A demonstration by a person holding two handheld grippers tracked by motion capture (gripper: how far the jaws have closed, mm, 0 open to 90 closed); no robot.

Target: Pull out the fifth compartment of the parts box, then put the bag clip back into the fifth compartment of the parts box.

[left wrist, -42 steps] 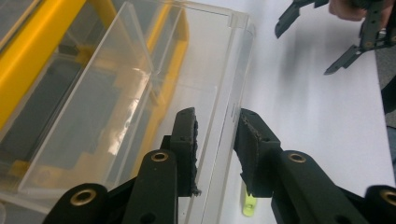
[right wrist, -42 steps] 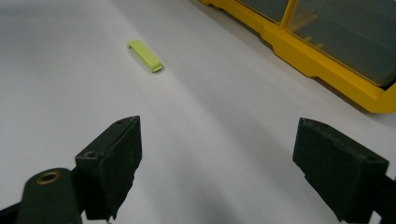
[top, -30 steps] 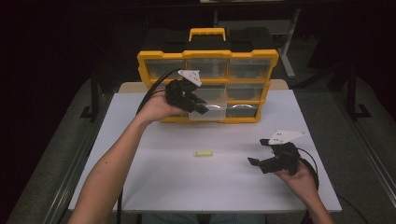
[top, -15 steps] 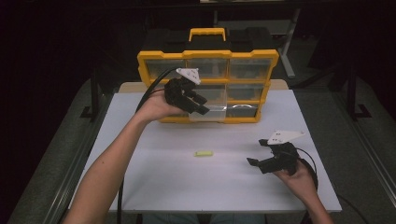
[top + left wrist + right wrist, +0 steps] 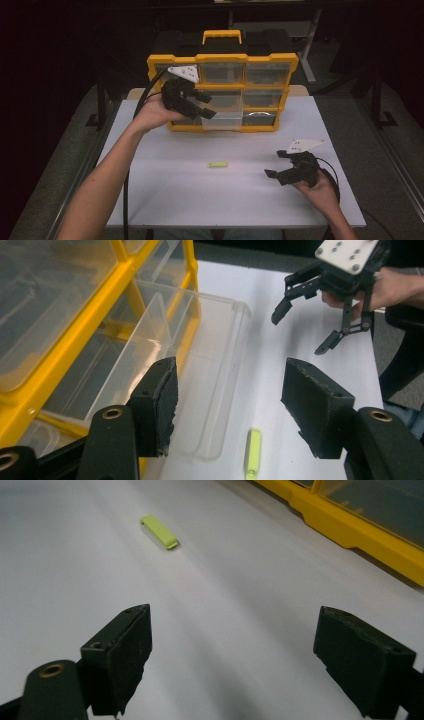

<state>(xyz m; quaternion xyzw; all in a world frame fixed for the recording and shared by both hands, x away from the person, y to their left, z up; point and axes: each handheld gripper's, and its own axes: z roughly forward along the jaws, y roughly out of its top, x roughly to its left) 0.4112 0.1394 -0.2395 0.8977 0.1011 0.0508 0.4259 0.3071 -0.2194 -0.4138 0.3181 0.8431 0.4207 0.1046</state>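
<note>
White table (image 5: 165,200): left gripper (image 5: 202,105) jaws just opening, empty, by pulled-out clear drawer (image 5: 222,120); right gripper (image 5: 276,164) jaws wide.

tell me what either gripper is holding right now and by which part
Nothing is held. The left gripper has just been opening, empty, by the pulled-out clear drawer; the right gripper is open, empty.
</note>
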